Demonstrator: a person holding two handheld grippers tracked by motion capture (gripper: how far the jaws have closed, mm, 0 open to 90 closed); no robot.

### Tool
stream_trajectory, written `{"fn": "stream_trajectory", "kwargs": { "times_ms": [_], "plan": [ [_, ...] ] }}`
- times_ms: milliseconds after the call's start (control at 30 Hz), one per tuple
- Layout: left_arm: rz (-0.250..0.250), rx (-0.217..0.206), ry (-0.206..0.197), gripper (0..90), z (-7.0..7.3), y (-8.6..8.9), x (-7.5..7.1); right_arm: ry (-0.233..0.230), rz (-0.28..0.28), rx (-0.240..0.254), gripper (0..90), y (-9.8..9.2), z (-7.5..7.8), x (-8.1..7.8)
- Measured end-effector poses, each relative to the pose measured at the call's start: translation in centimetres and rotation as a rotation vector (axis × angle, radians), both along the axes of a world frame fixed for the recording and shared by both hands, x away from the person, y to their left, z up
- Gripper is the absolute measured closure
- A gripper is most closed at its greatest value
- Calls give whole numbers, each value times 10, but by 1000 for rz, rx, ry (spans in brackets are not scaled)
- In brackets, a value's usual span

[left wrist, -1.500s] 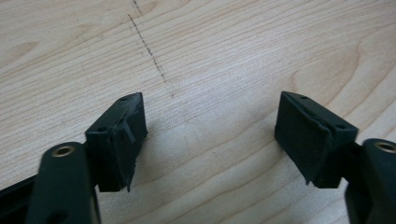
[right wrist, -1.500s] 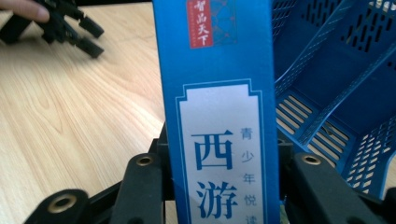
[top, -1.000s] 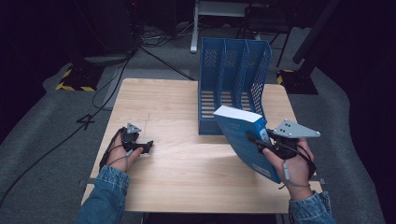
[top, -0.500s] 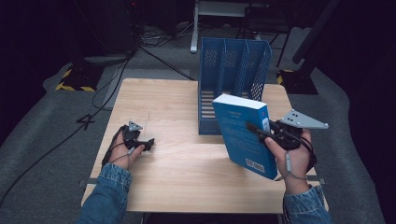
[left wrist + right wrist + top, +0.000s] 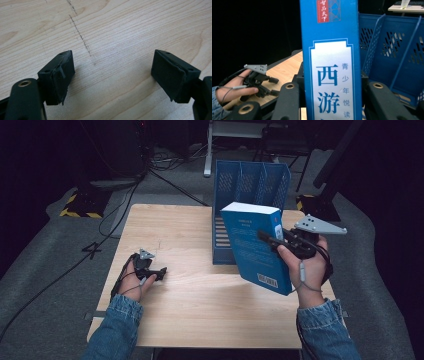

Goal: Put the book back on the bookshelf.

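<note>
A thick blue book is held up off the table, almost upright and leaning a little. My right gripper is shut on it, one jaw on each cover. In the right gripper view its spine, with a white label and blue characters, stands between the two black jaws. Just behind the book stands a blue file rack with several slots. My left gripper rests on the table at the left, open, and its pads have only bare wood between them.
The wooden table has free surface in the middle and at the left. A pencil line runs across the wood ahead of the left gripper. Cables and stands lie on the dark floor beyond the far edge.
The right gripper has lifted the book and stood it up from a steep tilt to nearly upright, closer to the rack. The left gripper has stayed in place.
</note>
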State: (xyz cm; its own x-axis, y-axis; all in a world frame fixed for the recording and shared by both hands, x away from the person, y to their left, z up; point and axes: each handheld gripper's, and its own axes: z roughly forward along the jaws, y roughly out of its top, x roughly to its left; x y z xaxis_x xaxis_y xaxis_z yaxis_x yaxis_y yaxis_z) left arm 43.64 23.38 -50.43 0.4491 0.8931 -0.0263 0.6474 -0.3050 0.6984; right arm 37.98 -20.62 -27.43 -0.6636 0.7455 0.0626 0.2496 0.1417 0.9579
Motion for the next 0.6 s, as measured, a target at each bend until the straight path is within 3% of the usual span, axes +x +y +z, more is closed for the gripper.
{"fn": "stream_trajectory", "kwargs": {
  "times_ms": [600],
  "plan": [
    [4, -3, -1, 211, 0, 1, -1, 8, 17, 66, 621, 27, 28, 50]
  ]
}}
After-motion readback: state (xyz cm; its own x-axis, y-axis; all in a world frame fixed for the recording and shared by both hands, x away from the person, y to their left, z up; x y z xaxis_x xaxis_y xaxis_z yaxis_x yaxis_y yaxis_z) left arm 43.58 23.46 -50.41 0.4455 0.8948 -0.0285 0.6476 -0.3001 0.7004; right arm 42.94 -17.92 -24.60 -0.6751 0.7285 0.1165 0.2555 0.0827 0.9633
